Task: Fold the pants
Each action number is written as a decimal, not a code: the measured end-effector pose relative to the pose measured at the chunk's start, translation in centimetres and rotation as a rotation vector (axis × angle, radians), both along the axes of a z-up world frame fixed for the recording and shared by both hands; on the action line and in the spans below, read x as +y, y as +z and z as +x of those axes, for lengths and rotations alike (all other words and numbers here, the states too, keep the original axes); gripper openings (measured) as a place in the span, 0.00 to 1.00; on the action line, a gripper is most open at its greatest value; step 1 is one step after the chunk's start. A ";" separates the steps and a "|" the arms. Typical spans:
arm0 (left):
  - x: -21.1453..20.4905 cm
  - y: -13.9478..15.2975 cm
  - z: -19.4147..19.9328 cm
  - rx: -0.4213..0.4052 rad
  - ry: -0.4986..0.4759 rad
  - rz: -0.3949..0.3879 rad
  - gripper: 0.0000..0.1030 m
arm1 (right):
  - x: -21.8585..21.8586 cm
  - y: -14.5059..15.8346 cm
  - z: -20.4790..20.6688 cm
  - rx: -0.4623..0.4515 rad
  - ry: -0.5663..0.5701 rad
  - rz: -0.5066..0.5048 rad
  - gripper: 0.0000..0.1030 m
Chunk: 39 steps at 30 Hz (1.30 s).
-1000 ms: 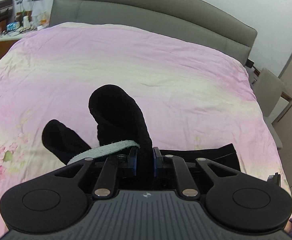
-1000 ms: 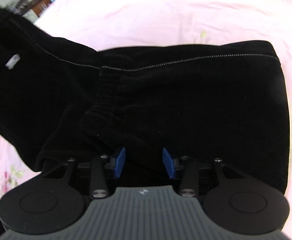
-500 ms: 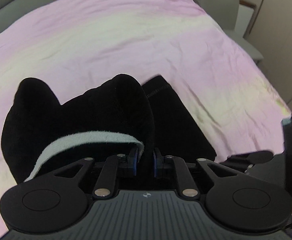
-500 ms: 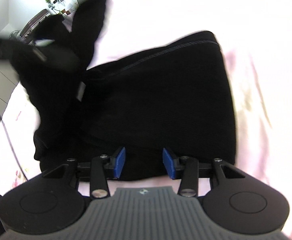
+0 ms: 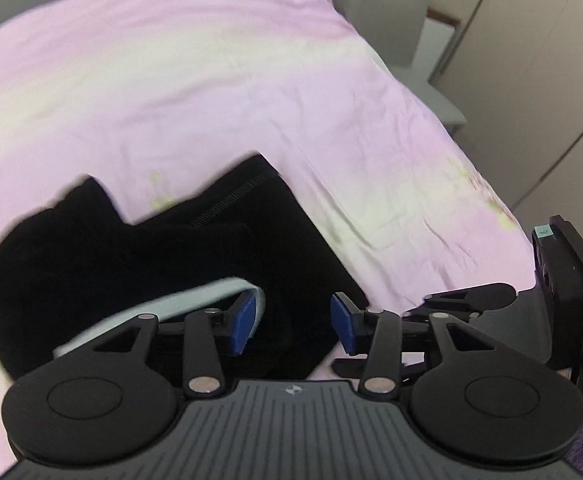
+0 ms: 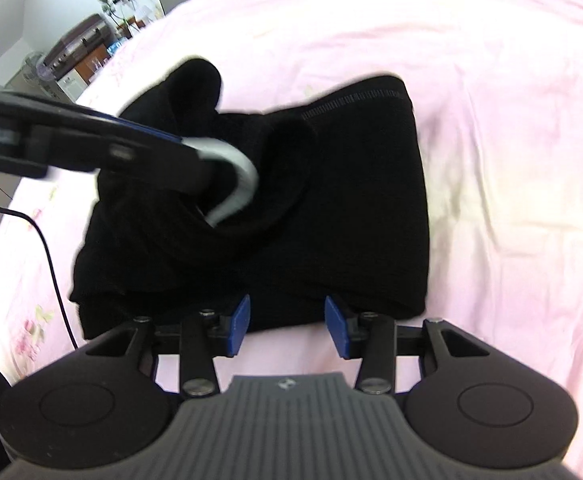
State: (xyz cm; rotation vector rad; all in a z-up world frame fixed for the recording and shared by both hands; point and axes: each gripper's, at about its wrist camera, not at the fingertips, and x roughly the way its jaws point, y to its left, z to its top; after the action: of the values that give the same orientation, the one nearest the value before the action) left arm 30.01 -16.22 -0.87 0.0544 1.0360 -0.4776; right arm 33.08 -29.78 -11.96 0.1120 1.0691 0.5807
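**Inspector:** While the left gripper [image 5: 293,326] is opening its jaws over the black pants [image 6: 331,200], no pad presses the cloth, though the grey-white waistband strip [image 6: 237,176] touches one finger.

**Assistant:** And the right gripper [image 6: 287,330]?

**Inspector:** Jaws partly spread, empty, at the near hem. The pants lie bunched on the pink bedspread [image 5: 251,80], upper layer humped, not flat.

**Assistant:** Recommendation?

**Inspector:** In my judgement: lift the left gripper straight clear so the strip is not dragged, then press the hump flat and square the edges.
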 end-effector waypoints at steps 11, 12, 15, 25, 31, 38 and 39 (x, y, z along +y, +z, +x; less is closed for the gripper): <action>13.4 -3.3 -0.7 -0.009 0.223 0.174 0.54 | 4.9 4.8 2.1 -0.059 0.002 0.072 0.53; 14.3 -4.1 -0.5 -0.002 0.235 0.177 0.54 | 5.8 5.0 2.5 -0.071 0.014 0.071 0.53; 17.0 -6.0 0.2 0.032 0.268 0.116 0.54 | 8.1 5.0 4.4 -0.071 0.031 0.099 0.53; 19.7 -10.1 1.1 0.059 0.213 -0.060 0.53 | 11.3 -0.7 12.9 0.118 -0.071 0.269 0.54; 21.2 -9.9 0.7 0.078 0.238 -0.083 0.53 | 13.3 -1.3 13.7 0.137 -0.108 0.257 0.26; 20.9 -8.1 -1.0 0.042 0.256 -0.042 0.53 | 13.8 7.2 8.2 -0.041 -0.050 0.190 0.09; 20.9 -7.7 -1.3 0.031 0.257 -0.046 0.53 | 13.5 8.6 7.1 -0.066 -0.054 0.184 0.09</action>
State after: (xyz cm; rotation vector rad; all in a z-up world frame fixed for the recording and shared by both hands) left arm 28.70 4.73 -8.52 -0.1263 1.0445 -0.2693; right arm 40.14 -16.23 -3.35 0.2798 0.9445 0.6290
